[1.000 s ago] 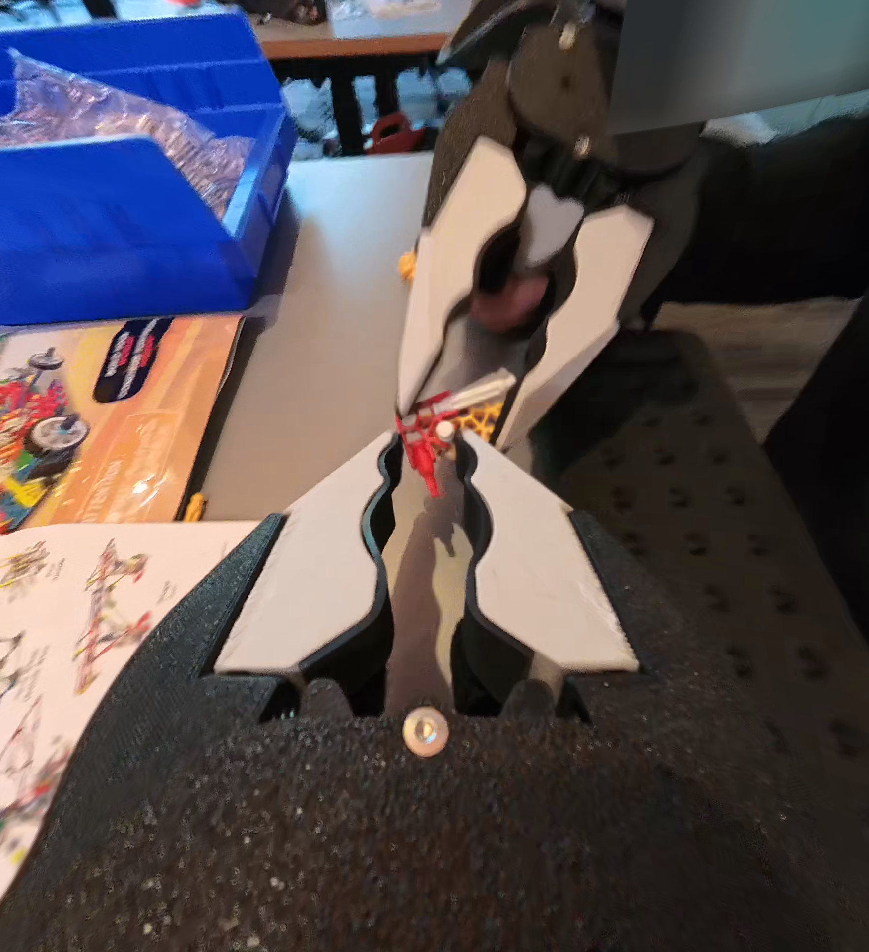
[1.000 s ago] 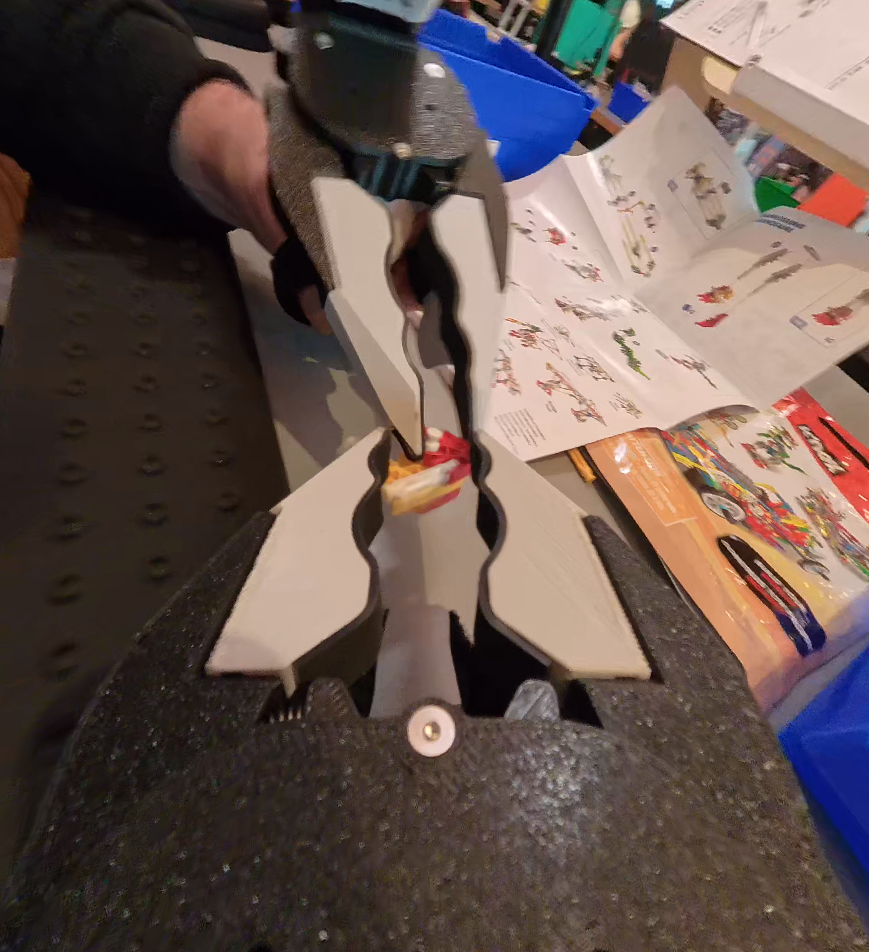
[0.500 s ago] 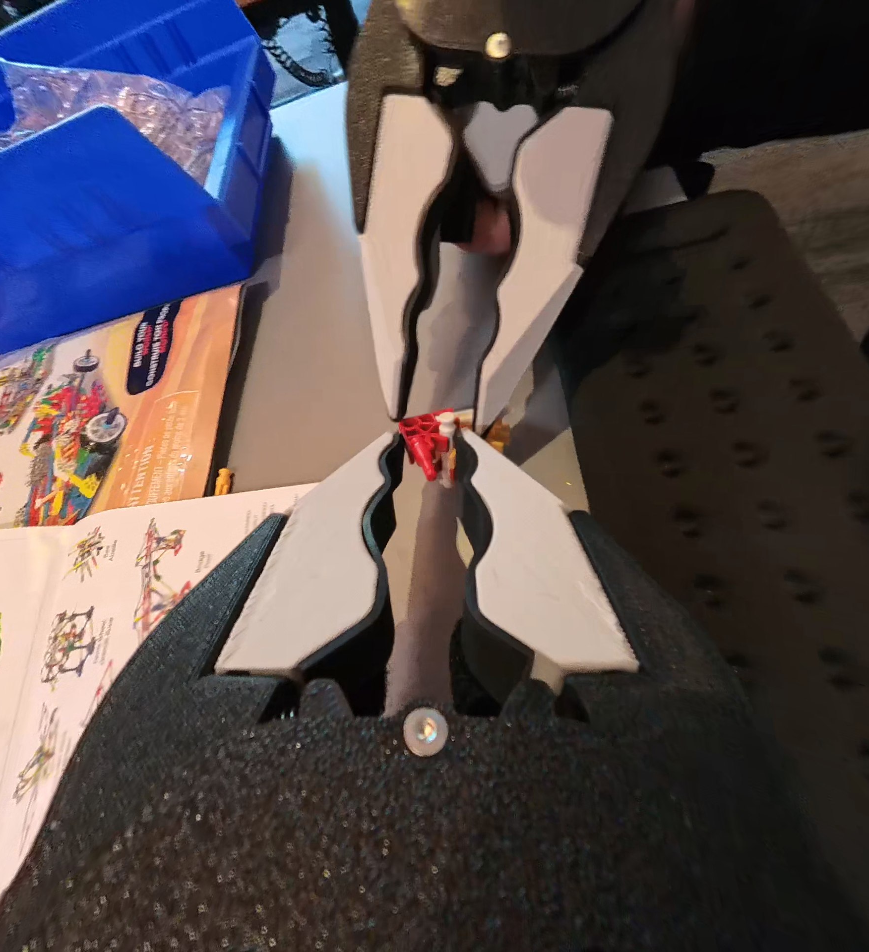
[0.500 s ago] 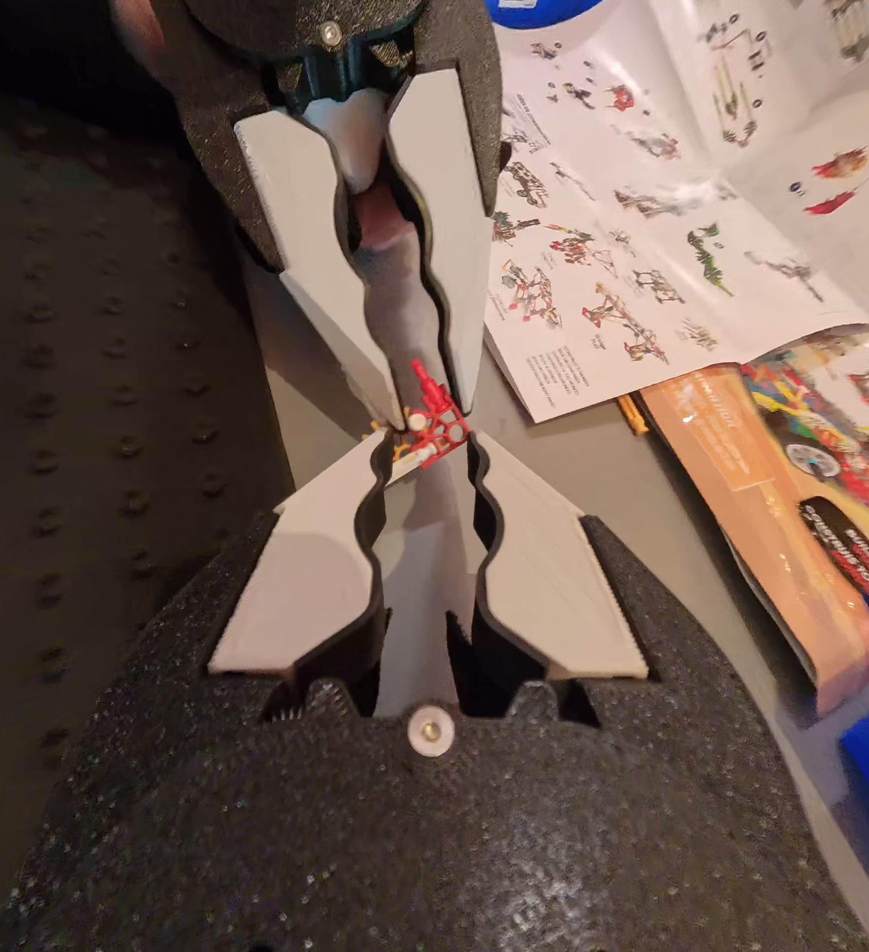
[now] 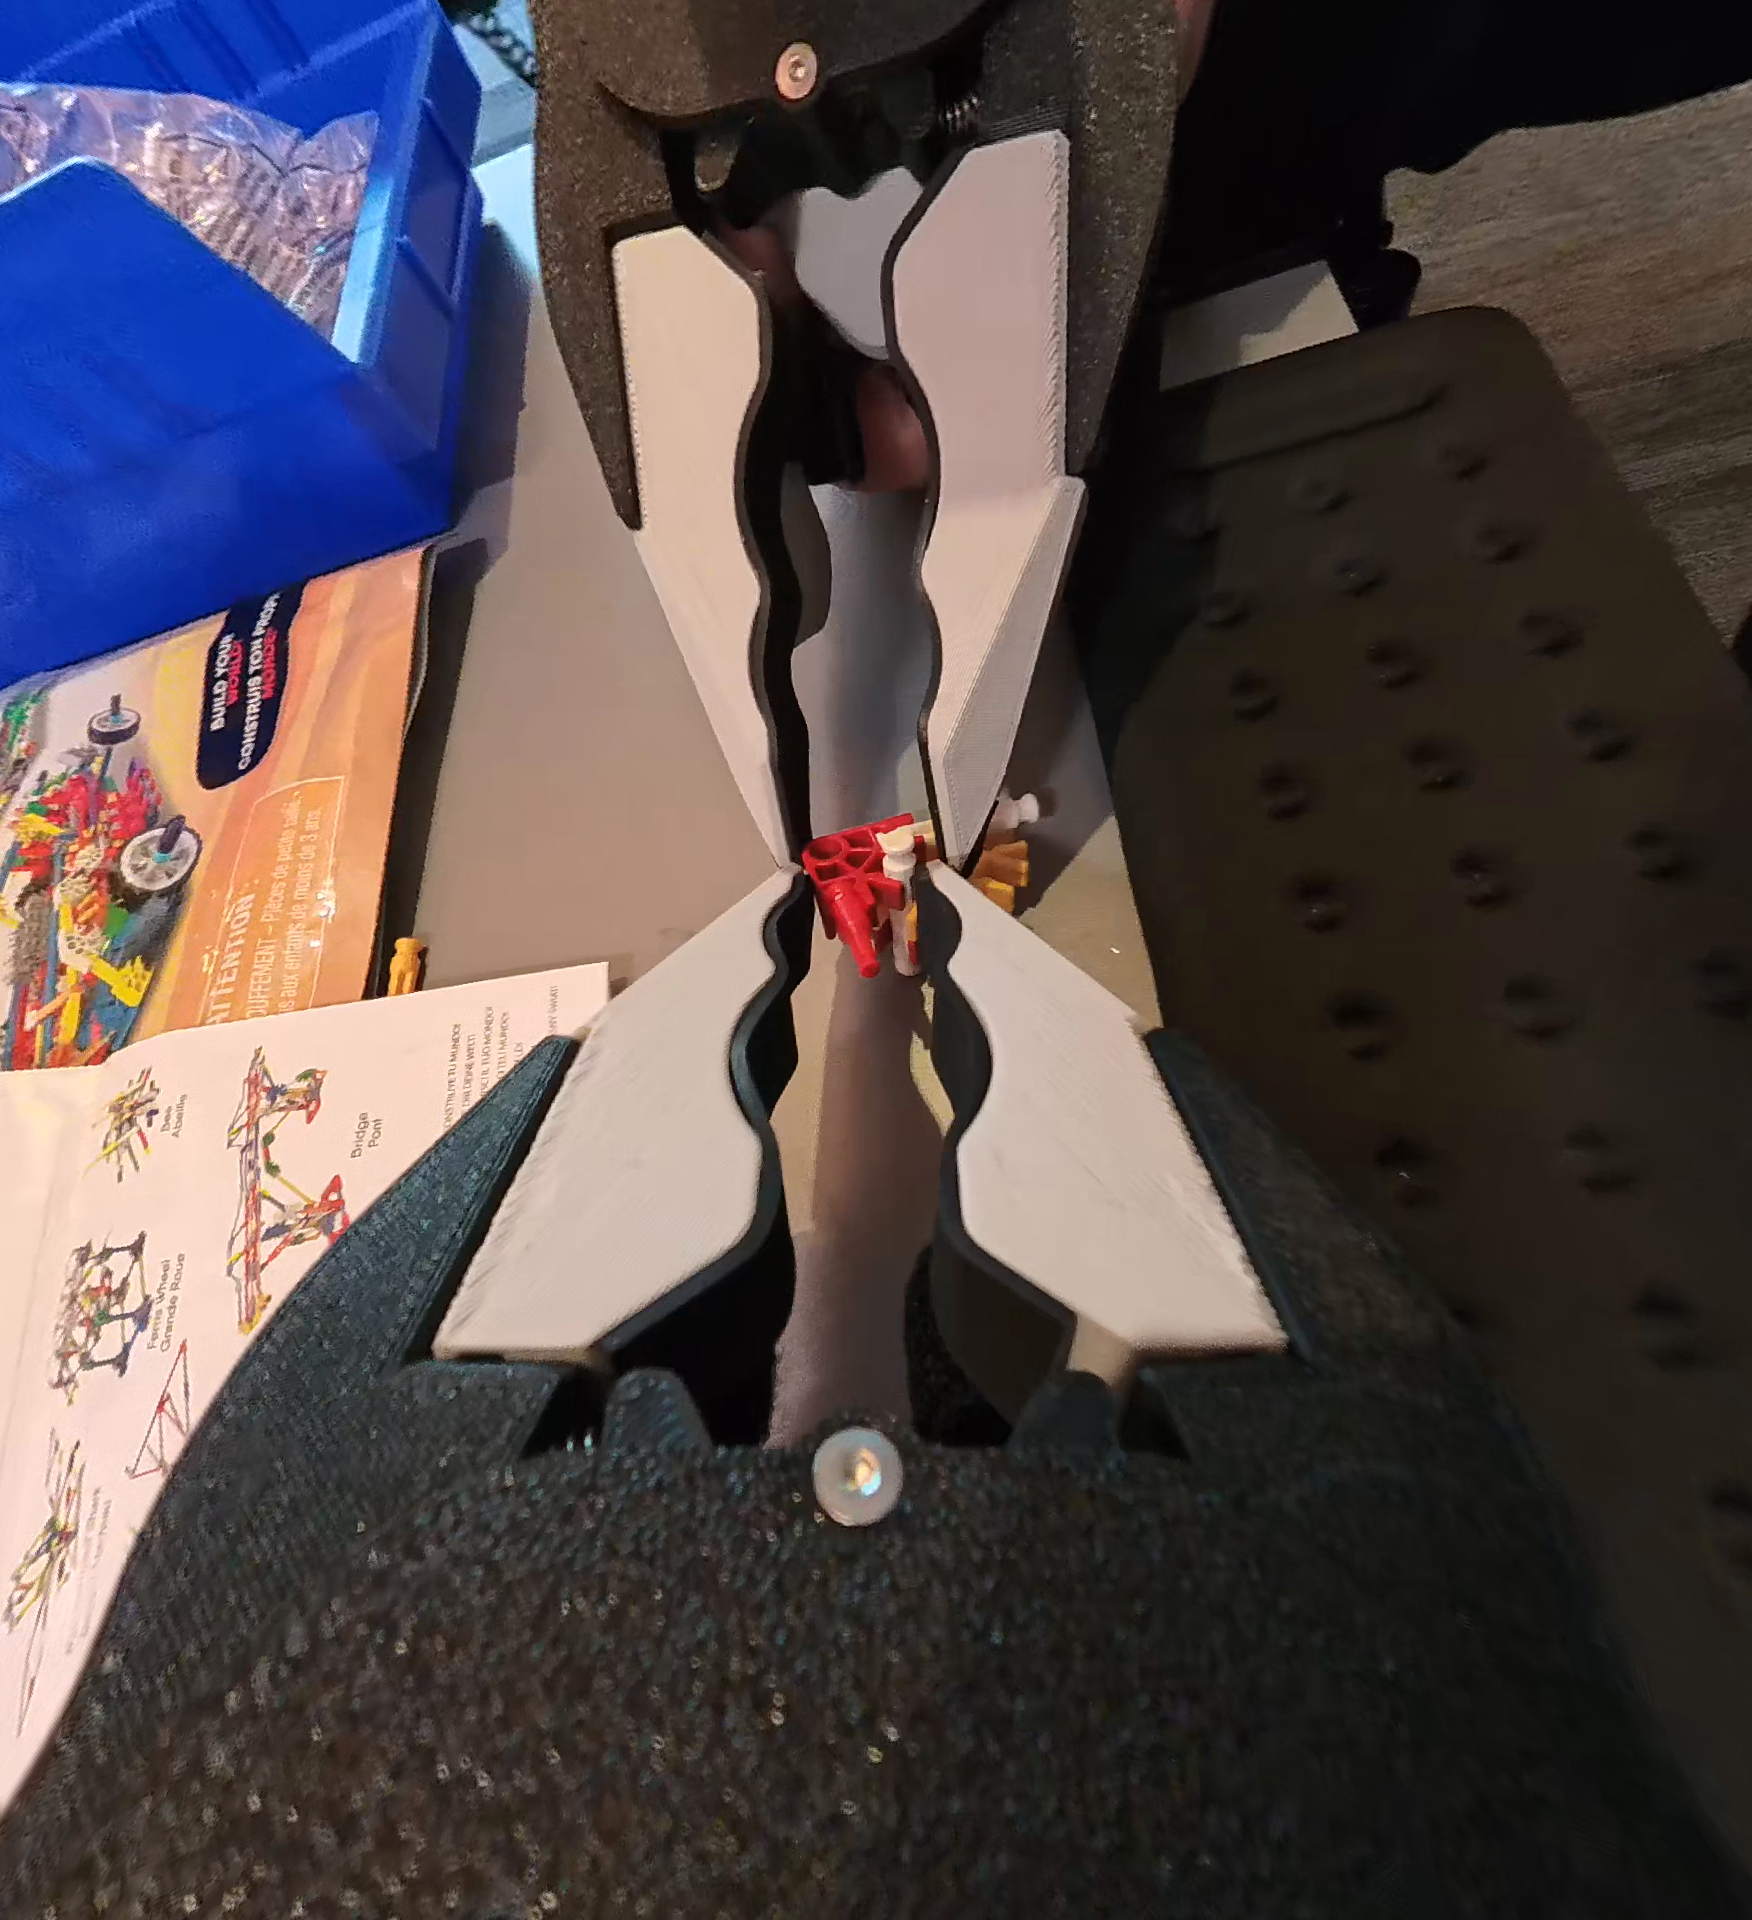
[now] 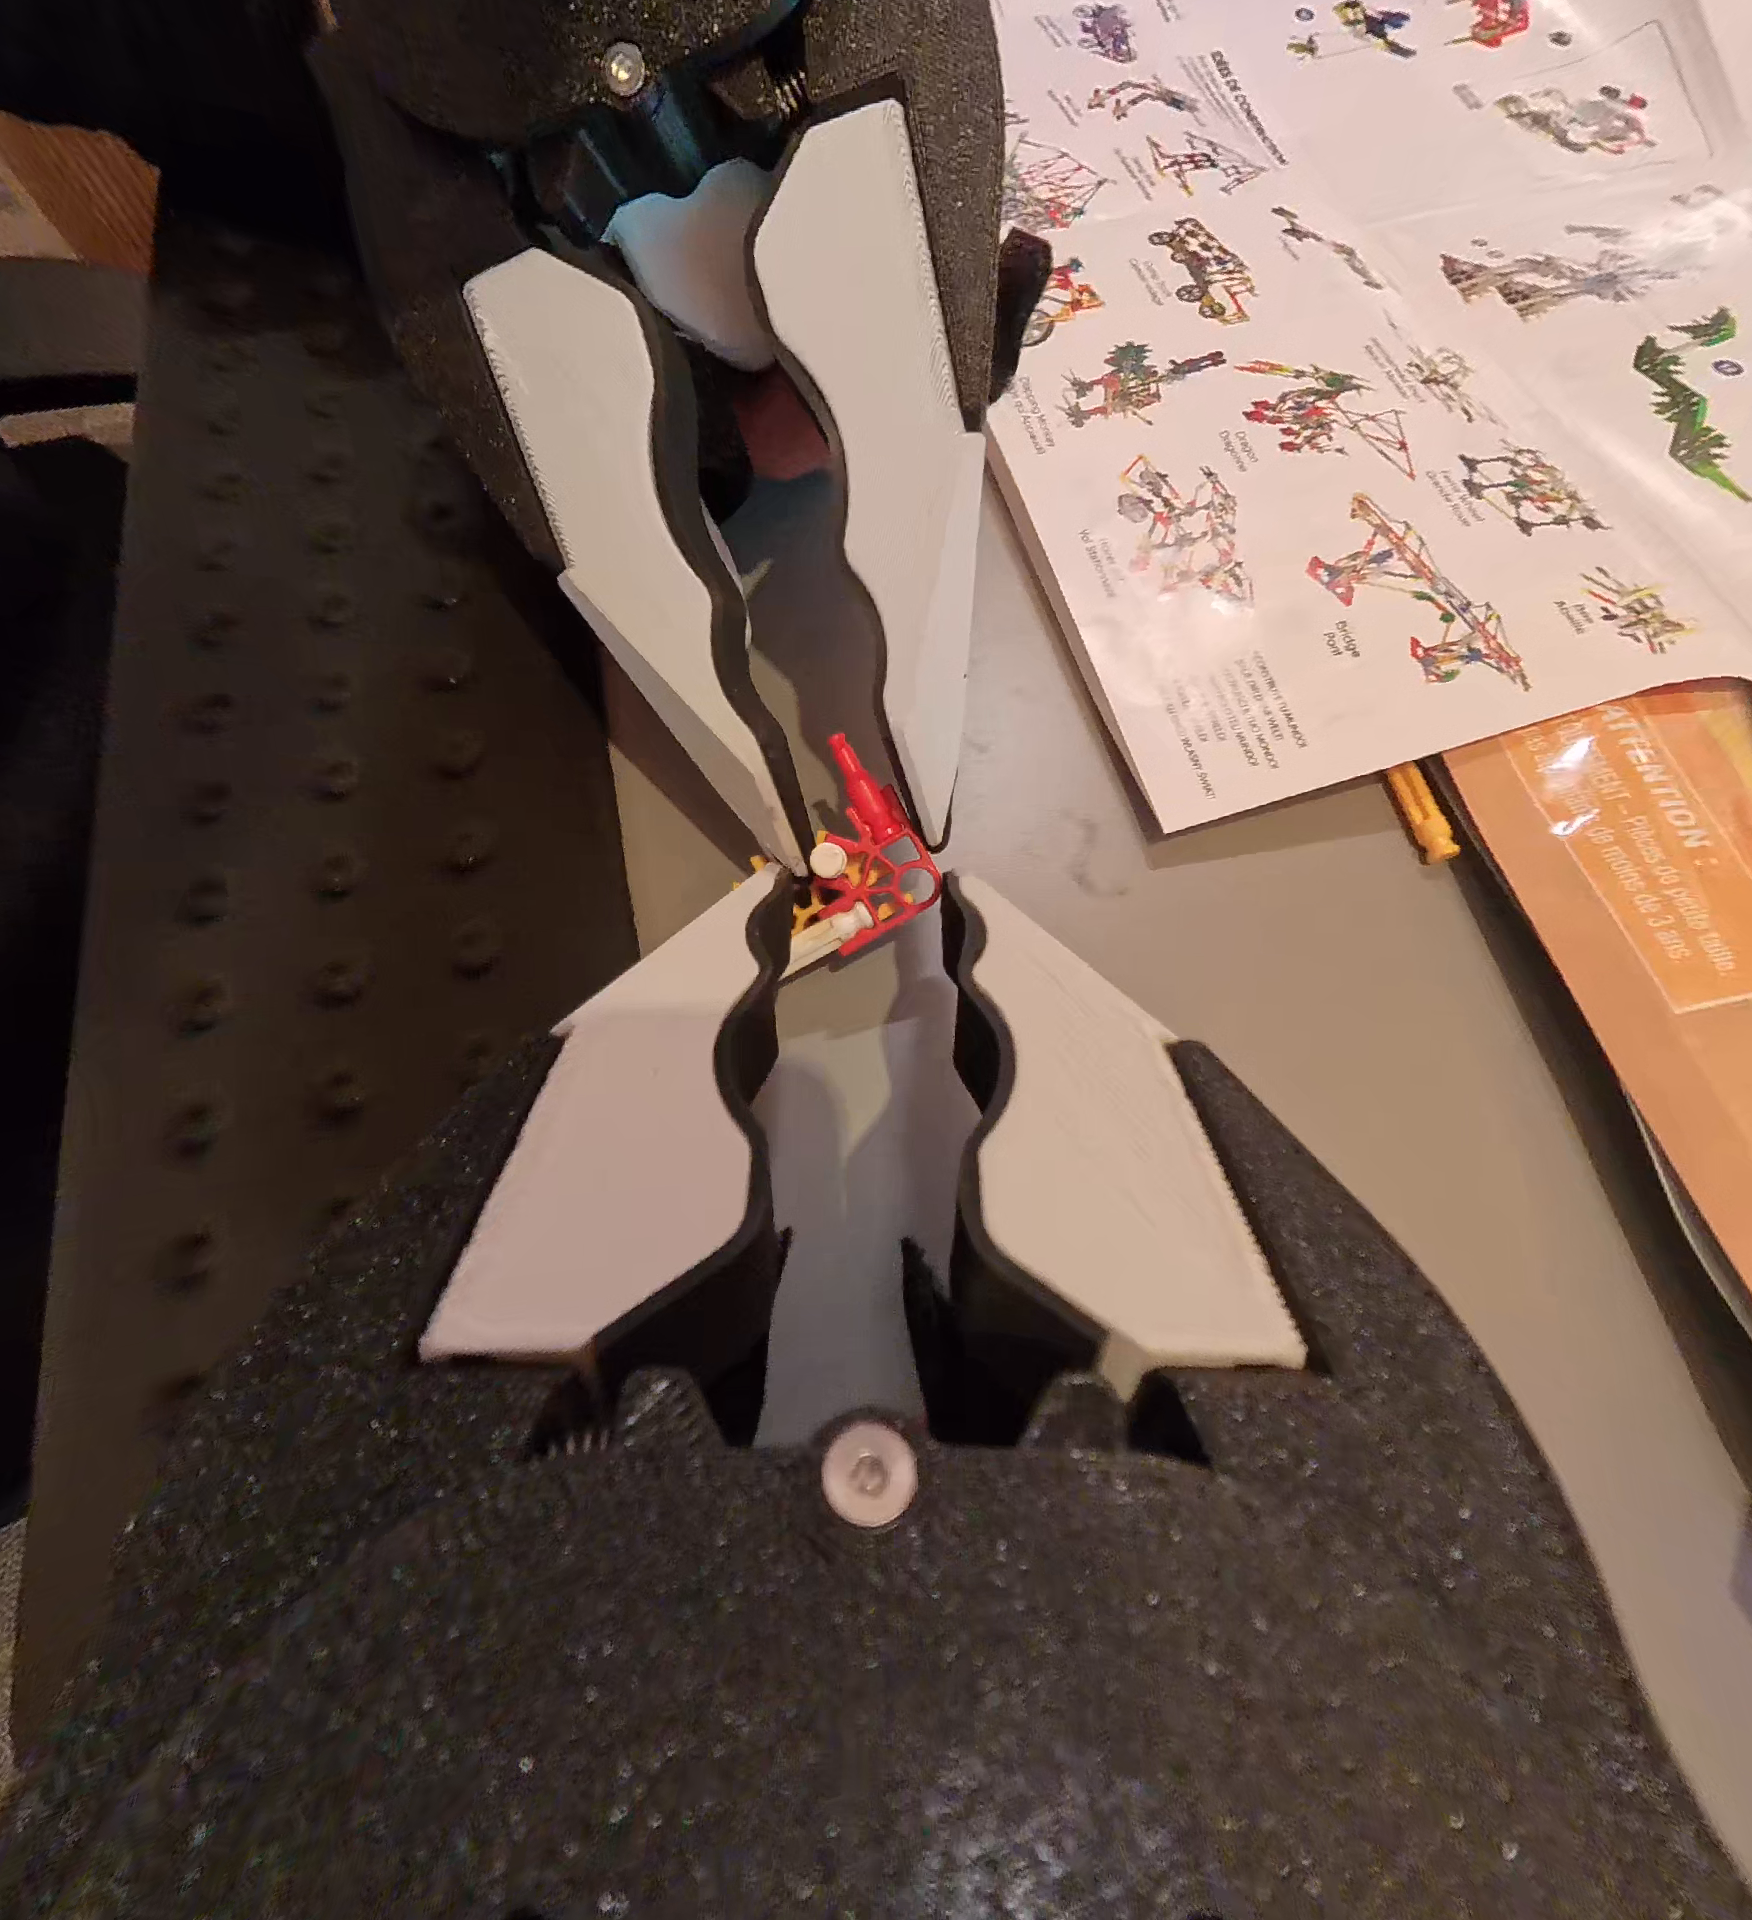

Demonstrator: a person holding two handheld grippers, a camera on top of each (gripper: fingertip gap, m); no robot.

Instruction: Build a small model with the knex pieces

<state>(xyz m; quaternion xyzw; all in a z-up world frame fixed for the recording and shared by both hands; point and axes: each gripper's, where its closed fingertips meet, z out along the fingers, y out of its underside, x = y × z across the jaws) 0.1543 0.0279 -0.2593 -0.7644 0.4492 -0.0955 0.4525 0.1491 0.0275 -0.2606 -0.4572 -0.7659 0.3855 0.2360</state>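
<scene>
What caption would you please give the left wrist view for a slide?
Two tongs meet tip to tip over a small red, white and yellow toy assembly, beside a booklet and blue bin.

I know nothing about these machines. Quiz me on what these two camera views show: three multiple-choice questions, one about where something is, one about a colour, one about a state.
1. Where is the blue bin?
A. to the left of the picture-covered box, touching the leaflet
B. beyond the picture-covered box, at the far left of the left wrist view
C. on the dark dimpled mat

2. What colour is the fan-shaped connector between the two grippers' tips?
A. green
B. blue
C. red

3. How are the left gripper and right gripper placed?
A. tip to tip around the small toy assembly
B. far apart, each over a different box
C. both resting flat on the leaflet

Answers: 1 B, the bin stands past the box in the upper left corner. 2 C, the piece is bright red in both views. 3 A, the four fingertips meet at the toy pieces above the grey table.
</scene>
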